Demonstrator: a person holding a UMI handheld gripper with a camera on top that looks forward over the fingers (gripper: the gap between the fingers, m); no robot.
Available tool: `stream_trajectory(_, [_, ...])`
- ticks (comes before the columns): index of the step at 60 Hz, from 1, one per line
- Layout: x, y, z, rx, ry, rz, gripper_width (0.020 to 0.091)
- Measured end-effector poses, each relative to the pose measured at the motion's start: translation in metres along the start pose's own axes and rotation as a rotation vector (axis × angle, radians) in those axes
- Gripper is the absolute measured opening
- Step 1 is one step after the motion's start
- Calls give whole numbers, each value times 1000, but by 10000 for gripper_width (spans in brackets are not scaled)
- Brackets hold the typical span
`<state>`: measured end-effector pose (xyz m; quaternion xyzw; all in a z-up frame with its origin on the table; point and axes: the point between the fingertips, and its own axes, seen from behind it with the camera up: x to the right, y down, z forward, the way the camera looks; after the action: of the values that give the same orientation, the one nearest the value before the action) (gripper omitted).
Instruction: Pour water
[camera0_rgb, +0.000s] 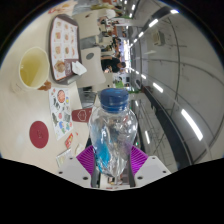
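A clear plastic water bottle (112, 130) with a blue cap and a blue label stands between my fingers, and my gripper (112, 160) is shut on it, with the purple pads (89, 158) pressing its lower body from both sides. The bottle is lifted above the table and leans with the view. Beyond the fingers, off to the left, a pale cup (33, 68) holding yellowish liquid stands on the white table (25, 105). The bottle's base is hidden behind my fingers.
A menu board with food pictures (66, 42) lies beyond the cup. A printed card (61, 98) and a red round coaster (40, 131) lie on the table nearer the fingers. Chairs and ceiling light strips (170, 95) fill the room beyond.
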<state>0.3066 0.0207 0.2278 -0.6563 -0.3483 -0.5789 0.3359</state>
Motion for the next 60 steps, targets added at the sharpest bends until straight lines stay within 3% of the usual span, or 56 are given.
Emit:
stream_trajectory(15, [-31,-87,-7,119,97,-535,429])
stream_trajectory(29, [-47,-92,-9,107,49,-621,425])
stream_trajectory(50, [-12,-76,-31,114,-209,351,427])
stream_trajectory(60, [-33,-71,-29,101,-389,820,428])
